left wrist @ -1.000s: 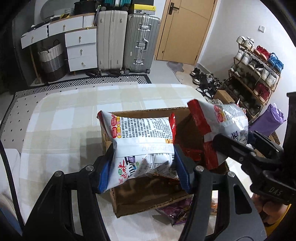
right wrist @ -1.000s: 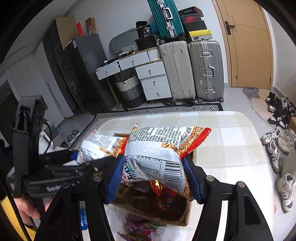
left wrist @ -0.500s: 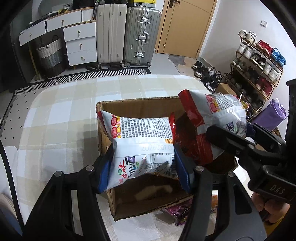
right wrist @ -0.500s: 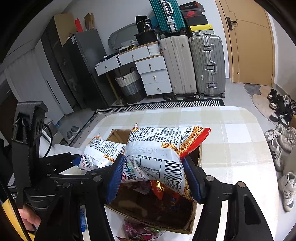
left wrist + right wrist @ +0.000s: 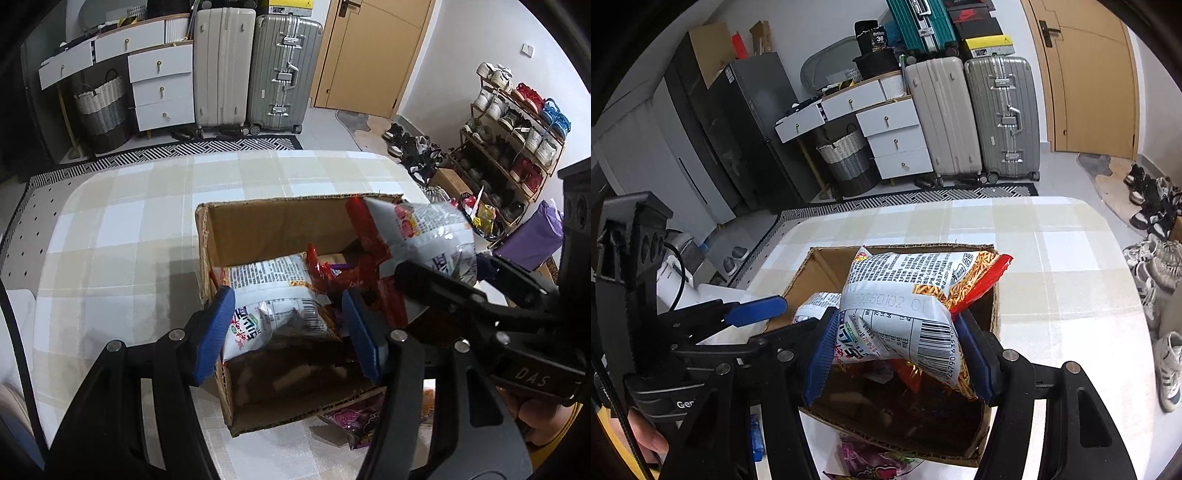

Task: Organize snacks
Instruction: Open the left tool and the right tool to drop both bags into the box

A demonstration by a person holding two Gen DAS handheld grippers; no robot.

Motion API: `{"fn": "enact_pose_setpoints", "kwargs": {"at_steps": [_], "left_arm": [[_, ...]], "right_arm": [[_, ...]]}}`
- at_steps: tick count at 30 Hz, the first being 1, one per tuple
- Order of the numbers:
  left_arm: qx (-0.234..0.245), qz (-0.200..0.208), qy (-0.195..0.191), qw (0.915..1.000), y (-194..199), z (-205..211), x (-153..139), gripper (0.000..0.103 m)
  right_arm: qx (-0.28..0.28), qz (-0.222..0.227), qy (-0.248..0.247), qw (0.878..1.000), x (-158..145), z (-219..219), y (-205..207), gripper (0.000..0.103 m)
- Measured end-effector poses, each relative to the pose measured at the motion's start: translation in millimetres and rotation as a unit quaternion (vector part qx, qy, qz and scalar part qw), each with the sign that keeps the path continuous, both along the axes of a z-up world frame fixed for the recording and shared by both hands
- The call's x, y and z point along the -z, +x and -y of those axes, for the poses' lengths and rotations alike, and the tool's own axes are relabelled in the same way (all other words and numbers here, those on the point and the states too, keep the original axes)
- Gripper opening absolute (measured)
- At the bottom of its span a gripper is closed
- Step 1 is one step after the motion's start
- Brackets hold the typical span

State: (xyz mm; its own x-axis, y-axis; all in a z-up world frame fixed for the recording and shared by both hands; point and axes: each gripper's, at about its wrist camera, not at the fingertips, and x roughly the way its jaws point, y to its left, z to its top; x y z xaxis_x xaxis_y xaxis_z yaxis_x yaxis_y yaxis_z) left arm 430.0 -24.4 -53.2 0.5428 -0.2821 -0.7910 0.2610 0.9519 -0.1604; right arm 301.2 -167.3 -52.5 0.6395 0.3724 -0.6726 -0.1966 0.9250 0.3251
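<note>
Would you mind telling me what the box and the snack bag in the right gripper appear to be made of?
The box looks like plain brown corrugated cardboard, matte, with ragged cut edges. The snack bag in the right gripper seems to be thin glossy plastic film: it crinkles, catches the light and carries printed text and a barcode.

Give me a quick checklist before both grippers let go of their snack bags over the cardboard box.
1. Left gripper clamped on its white-and-red snack bag: ok.
2. Left bag down inside the open brown cardboard box: ok.
3. Right gripper clamped on its white-and-orange noodle snack bag: ok.
4. Right bag below the box rim: not ok, it sits above.
5. Room left in the box: ok, bare floor shows.
6. Purple snack packet outside the box, packed: not ok.
</note>
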Motion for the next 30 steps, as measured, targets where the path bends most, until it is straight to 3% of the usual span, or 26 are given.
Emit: {"fn": "enact_pose_setpoints", "kwargs": {"at_steps": [10, 17, 30], "left_arm": [[-0.017, -0.004, -0.010, 0.9998, -19.0, -8.9, -9.0, 0.059], [-0.022, -0.002, -0.011, 0.9997, -25.4, -14.3, -16.9, 0.065], [-0.024, -0.003, -0.014, 0.9996, -41.7, -17.7, -27.8, 0.065]], "right_arm": [[-0.013, -0.027, 0.032, 0.999, 6.4, 1.8, 1.9, 0.066], [-0.003, -0.031, 0.018, 0.999, 5.7, 0.5, 0.2, 0.067], [0.022, 0.003, 0.014, 1.000, -19.0, 12.9, -11.9, 0.067]]}}
